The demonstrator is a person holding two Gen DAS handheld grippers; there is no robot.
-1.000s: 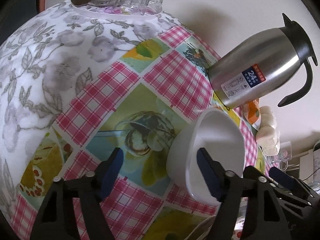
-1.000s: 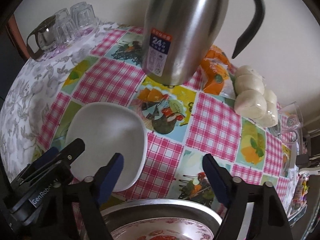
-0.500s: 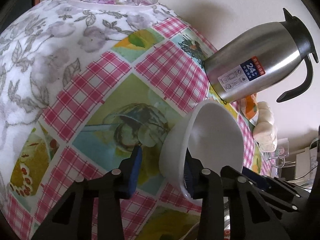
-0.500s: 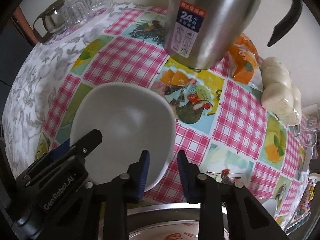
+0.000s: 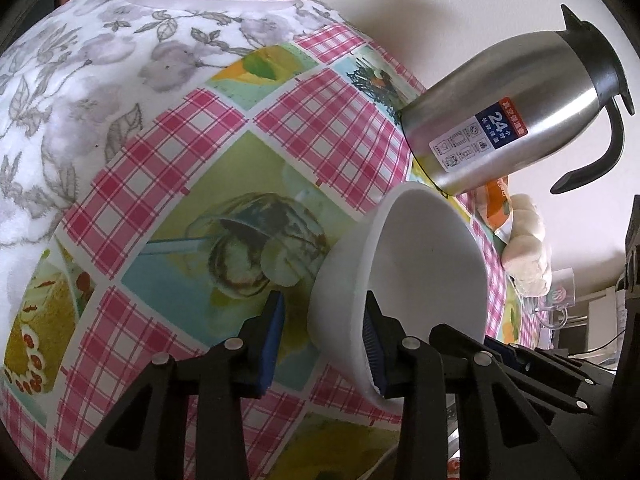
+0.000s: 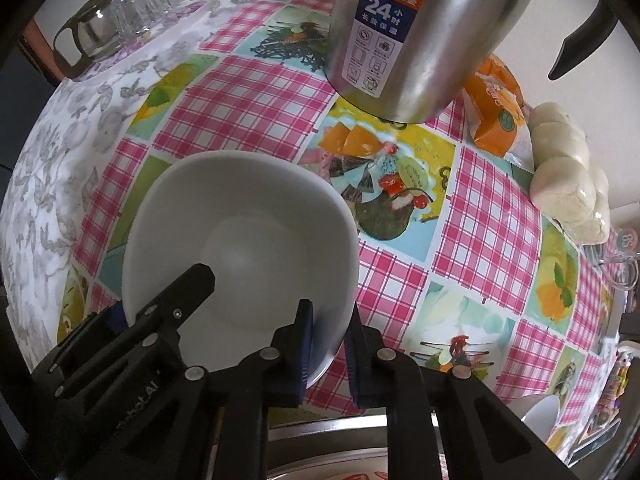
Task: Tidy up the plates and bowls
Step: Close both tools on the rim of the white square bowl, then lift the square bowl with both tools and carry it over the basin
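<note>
A white bowl (image 6: 240,240) is held over the patterned tablecloth (image 6: 248,96), tilted in the left wrist view (image 5: 424,264). My right gripper (image 6: 328,344) is shut on the bowl's near right rim, one pad inside and one outside. My left gripper (image 5: 324,340) straddles the bowl's left rim; its right pad touches the inside of the wall, its left pad stands a little off the outside. A metal basin rim with a red-patterned plate inside (image 6: 360,468) shows at the bottom edge below the right gripper.
A steel thermos jug (image 6: 416,28) stands just behind the bowl, also in the left wrist view (image 5: 508,120). Glass cups and a glass pot (image 6: 136,12) sit on a tray at the far left. An orange packet (image 6: 496,108), bagged white buns (image 6: 568,168) and a glass mug (image 6: 624,256) lie right.
Both grippers closed in from wide open. The right one clamped onto the bowl's rim; the left one narrowed around the opposite rim. The bowl rose and came nearer both cameras.
</note>
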